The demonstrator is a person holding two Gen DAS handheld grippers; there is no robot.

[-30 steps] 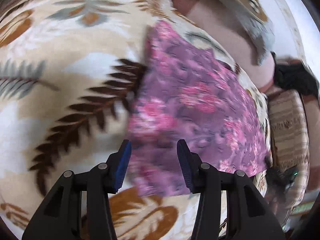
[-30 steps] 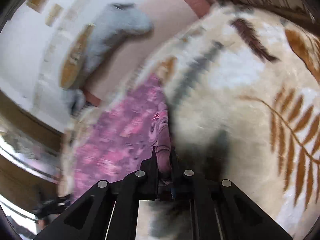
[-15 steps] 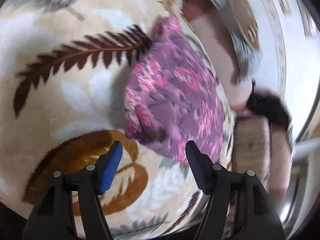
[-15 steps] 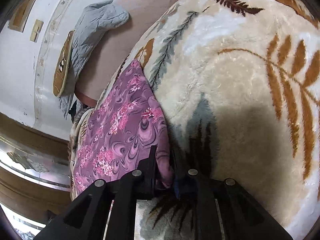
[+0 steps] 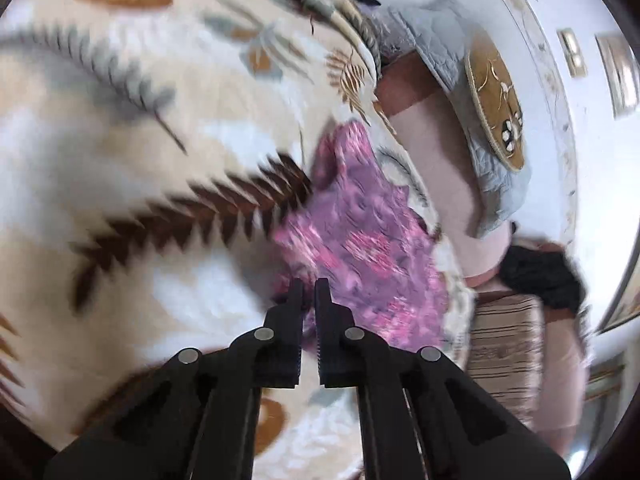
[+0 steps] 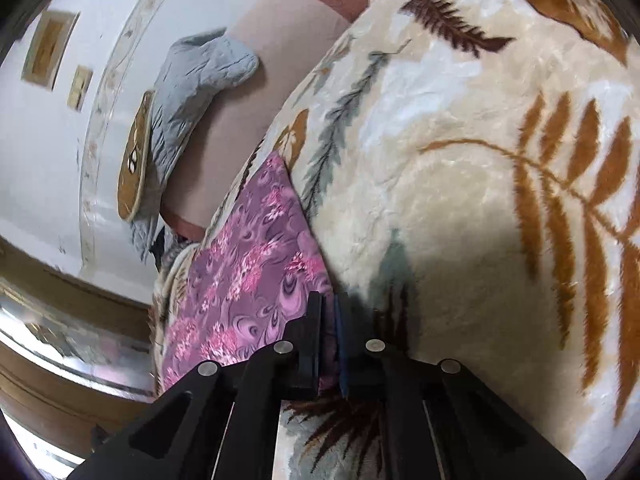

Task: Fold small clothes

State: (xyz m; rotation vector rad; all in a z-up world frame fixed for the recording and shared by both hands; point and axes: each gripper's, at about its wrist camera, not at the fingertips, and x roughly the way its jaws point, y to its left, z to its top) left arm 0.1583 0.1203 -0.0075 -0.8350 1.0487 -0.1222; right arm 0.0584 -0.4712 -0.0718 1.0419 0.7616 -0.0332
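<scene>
Both tools are recorded as clenched: the left tool (image 5: 308, 286) is pinched on the near corner of the purple floral garment (image 5: 360, 240) at lower centre, the right tool (image 6: 330, 300) on its near edge at lower centre. The garment is spread on the leaf-patterned blanket (image 6: 460, 200) over a bed. It is judged light, limp and somewhat slippery; hold is best taken at corners or hems.
</scene>
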